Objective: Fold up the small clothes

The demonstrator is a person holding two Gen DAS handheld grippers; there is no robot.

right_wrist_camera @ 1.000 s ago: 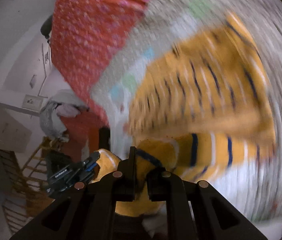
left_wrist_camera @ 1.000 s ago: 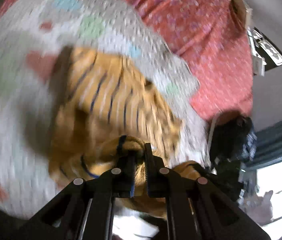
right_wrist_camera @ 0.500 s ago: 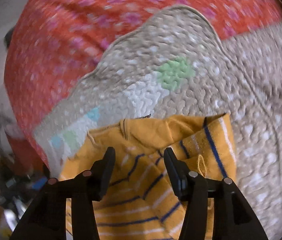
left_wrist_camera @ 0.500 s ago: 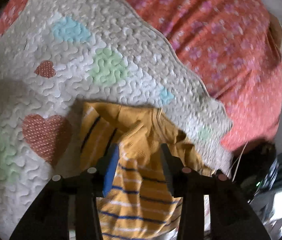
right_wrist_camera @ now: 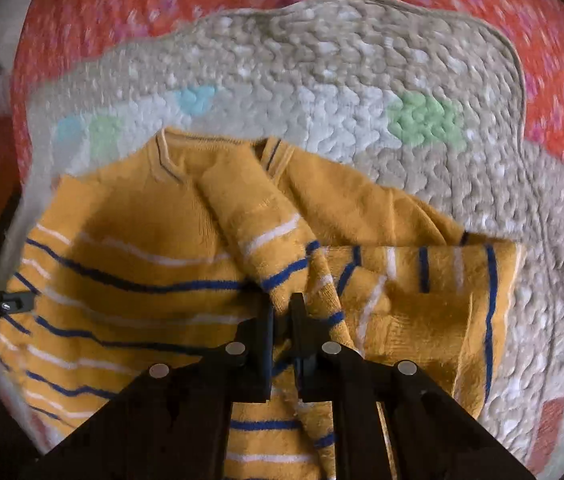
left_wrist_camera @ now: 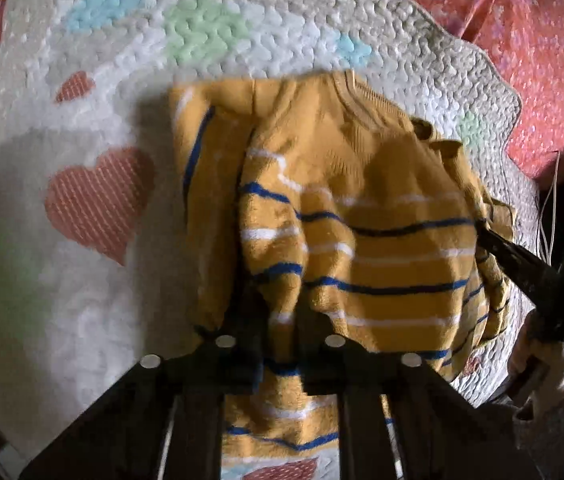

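Since half a second ago your left gripper (left_wrist_camera: 279,316) and right gripper (right_wrist_camera: 282,312) have dropped onto the mustard-yellow knitted sweater with blue and white stripes (left_wrist_camera: 362,216), jaws just closed, each pinching a fold; it lies on the quilted heart-patterned blanket (left_wrist_camera: 81,280).

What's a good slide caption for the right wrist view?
Right gripper pinches a fold of the striped yellow sweater lying on the quilted heart-print blanket.
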